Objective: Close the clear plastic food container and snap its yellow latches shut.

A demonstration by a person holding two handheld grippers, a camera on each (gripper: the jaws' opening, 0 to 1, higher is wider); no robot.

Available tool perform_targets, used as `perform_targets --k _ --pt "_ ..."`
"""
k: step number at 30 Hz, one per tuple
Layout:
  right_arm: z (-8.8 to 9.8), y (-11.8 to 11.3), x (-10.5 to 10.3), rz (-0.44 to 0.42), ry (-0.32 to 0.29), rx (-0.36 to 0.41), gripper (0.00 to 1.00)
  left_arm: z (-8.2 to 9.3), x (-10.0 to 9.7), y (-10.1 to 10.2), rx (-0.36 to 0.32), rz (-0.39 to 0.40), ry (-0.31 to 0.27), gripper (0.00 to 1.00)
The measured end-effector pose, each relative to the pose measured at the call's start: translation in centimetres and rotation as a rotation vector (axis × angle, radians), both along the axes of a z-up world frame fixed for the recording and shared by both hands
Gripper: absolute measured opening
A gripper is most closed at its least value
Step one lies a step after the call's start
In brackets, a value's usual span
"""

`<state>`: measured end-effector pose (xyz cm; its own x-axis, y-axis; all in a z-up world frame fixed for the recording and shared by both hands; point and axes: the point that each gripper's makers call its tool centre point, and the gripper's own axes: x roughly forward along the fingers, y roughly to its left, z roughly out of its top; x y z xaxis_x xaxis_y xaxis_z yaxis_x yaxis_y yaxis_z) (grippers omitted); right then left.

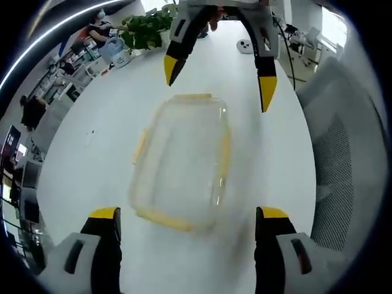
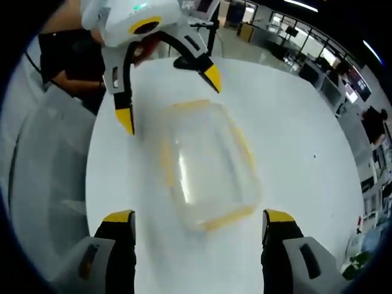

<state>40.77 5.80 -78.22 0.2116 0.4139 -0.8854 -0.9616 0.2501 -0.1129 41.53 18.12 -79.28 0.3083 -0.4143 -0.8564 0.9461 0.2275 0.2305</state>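
1. Left gripper [image 1: 188, 215], with yellow-tipped jaws, is held low over the round white table [image 1: 110, 135]; its jaws are spread wide apart and nothing is gripped.
2. Right gripper [image 2: 200, 218] is held the same way from the other side, jaws wide apart, nothing gripped.
3. Between the two grippers, the clear plastic food container with yellow latches [image 1: 182, 160] is seen lying flat on the table, a bit blurred.
4. Each gripper is pointed at the other across the container.
5. A grey mesh chair [image 1: 343, 159] is seen beside the table.

White table [image 1: 122, 122] — clear container [image 1: 184, 162]
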Motion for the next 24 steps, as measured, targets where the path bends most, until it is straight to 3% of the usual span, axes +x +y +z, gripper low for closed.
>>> perform_targets --k 8,24 --pt "0.2 0.0 -0.5 -0.068 -0.012 0.053 0.86 0.1 -0.9 0.2 -0.041 0.052 0.003 0.93" --pt "1.2 0.1 -1.8 -0.188 -0.036 0.185 0.86 1.2 -1.9 1.1 -0.202 0.225 -0.034 0.93"
